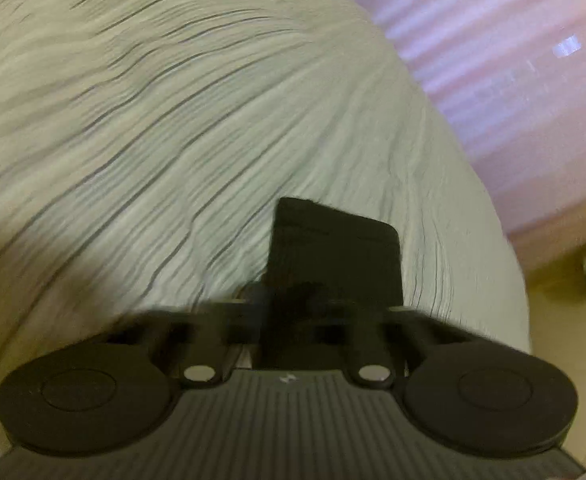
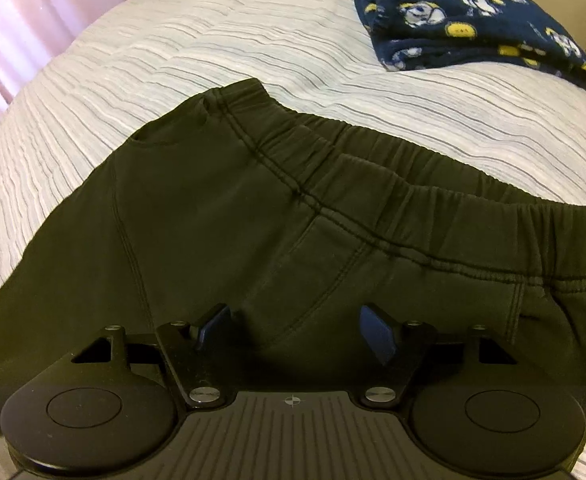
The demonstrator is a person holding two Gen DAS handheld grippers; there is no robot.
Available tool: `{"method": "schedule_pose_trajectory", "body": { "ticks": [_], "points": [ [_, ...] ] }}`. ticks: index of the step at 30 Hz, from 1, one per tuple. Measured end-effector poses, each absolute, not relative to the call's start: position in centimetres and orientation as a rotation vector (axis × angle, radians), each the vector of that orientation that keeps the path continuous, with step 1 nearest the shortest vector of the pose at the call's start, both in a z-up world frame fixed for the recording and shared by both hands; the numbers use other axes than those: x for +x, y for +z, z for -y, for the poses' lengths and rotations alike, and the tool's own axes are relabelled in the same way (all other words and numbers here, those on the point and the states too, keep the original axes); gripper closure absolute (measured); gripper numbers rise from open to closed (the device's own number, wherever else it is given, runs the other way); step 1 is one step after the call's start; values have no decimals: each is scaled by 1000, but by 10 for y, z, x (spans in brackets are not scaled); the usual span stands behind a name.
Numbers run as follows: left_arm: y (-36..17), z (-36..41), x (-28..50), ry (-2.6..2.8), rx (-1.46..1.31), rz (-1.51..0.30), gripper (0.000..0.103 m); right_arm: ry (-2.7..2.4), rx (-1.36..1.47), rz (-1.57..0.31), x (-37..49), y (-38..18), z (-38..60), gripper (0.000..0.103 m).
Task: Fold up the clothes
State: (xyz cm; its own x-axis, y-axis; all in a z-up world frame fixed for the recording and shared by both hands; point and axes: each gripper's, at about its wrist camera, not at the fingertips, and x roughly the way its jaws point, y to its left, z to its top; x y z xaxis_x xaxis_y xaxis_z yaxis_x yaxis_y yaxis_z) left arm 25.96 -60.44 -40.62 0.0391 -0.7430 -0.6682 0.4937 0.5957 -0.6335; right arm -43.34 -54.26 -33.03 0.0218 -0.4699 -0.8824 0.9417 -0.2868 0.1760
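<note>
Right gripper is hovering open over dark pants on the bed, readying a fold grasp. Left gripper is sitting closed, empty, beside those pants.

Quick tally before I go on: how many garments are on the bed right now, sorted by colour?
Black cotton pants with an elastic waistband: 1
Navy fleece garment with white and yellow print, folded: 1
Total: 2 garments, both lying on the white ribbed bedspread.
</note>
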Motion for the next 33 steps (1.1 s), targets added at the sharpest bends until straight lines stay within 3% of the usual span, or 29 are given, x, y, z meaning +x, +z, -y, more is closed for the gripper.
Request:
{"method": "schedule_pose_trajectory", "body": {
  "ticks": [8, 12, 15, 22, 27, 33],
  "points": [
    [-306, 428, 243, -971, -373, -827, 98, -1569, 1115, -595, -431, -329, 543, 28],
    [-349, 374, 230, -822, -68, -967, 91, -1579, 1087, -617, -427, -331, 544, 28],
    [-385, 350, 223, -715, -42, -1042, 85, -1554, 1069, -641, -425, -330, 543, 28],
    [-335, 312, 209, -543, -62, -928, 88, -1478, 997, -664, -435, -310, 515, 28],
    [-331, 319, 174, -656, -33, -1060, 88, -1402, 930, -876, -446, -320, 500, 28],
    [-322, 331, 68, -847, -18, -1182, 88, -1292, 864, -794, -474, -300, 502, 28]
  ]
}}
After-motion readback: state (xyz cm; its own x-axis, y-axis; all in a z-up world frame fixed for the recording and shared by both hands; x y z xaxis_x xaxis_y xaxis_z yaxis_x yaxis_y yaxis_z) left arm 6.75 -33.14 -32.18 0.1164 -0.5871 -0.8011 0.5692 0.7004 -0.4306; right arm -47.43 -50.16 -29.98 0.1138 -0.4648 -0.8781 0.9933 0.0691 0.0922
